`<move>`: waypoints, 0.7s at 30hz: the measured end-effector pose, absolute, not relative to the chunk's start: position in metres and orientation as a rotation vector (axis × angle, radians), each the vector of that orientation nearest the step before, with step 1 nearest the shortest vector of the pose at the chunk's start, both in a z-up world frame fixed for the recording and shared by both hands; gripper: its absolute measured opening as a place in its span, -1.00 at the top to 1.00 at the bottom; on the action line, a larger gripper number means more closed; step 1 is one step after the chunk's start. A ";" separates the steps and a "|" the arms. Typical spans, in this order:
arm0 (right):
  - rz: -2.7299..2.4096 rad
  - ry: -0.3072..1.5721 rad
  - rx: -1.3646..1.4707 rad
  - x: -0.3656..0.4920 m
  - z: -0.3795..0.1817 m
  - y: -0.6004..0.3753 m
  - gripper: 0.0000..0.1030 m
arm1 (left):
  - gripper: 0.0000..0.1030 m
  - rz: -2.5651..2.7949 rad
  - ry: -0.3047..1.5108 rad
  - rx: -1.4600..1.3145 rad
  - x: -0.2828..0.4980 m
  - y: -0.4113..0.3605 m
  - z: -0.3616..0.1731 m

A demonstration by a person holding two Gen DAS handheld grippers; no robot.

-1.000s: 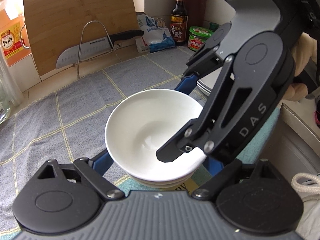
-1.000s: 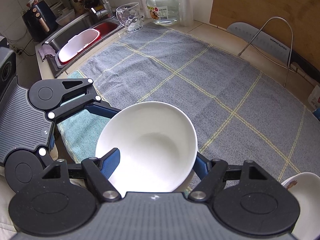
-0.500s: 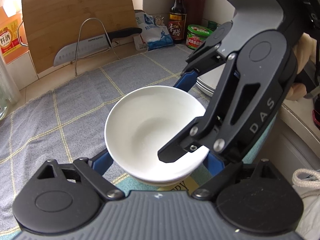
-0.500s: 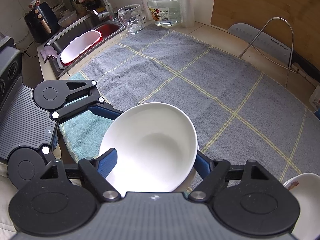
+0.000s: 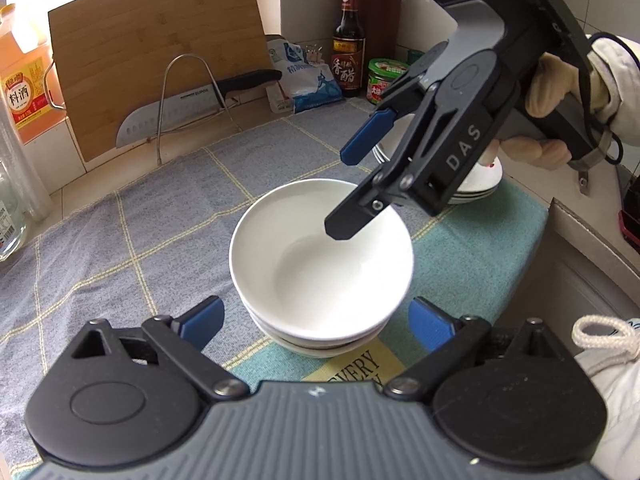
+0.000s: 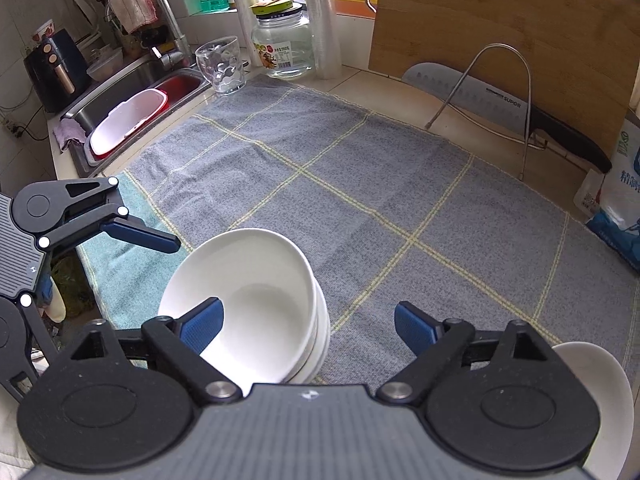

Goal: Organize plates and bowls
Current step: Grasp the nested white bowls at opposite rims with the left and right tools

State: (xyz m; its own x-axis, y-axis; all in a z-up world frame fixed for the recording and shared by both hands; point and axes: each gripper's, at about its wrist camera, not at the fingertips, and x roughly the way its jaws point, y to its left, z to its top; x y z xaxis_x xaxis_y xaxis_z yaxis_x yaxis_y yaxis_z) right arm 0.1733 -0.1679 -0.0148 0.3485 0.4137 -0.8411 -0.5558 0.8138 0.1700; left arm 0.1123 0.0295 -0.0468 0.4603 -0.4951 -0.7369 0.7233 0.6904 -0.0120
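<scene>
Stack of round white ceramic bowls point(image 5: 320, 256) seated on the towel at the counter's near edge. Left tongs point(image 5: 316, 320) wide around it, right tongs point(image 6: 308, 320) wide above, both empty. Best lifted straight up, clear of the rim, then turned toward the stacked white plates point(image 5: 476, 188) at the near right corner.

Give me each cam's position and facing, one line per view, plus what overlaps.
Left wrist: sits on the left hand-held gripper, facing across the towel toward the cutting board and knife; shows its own open blue fingers, the right hand-held gripper and the gloved hand holding it.
Right wrist: sits on the right hand-held gripper, facing toward the sink; shows its own open fingers and the left hand-held gripper at left.
Shared: stacked white bowls, cutting board, knife, plaid towel.
</scene>
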 end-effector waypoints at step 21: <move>0.560 1.006 -0.033 0.183 -0.038 -0.211 -0.83 | -0.91 -0.698 0.765 0.357 0.103 0.030 -0.039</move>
State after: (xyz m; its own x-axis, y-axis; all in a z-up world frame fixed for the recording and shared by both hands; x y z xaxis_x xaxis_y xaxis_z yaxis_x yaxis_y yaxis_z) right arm 0.1833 -0.2112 -0.0376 0.4069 0.4297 -0.8061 -0.4591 0.8591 0.2262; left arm 0.1026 0.0305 -0.0386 0.5152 -0.4432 -0.7336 0.6902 0.7220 0.0486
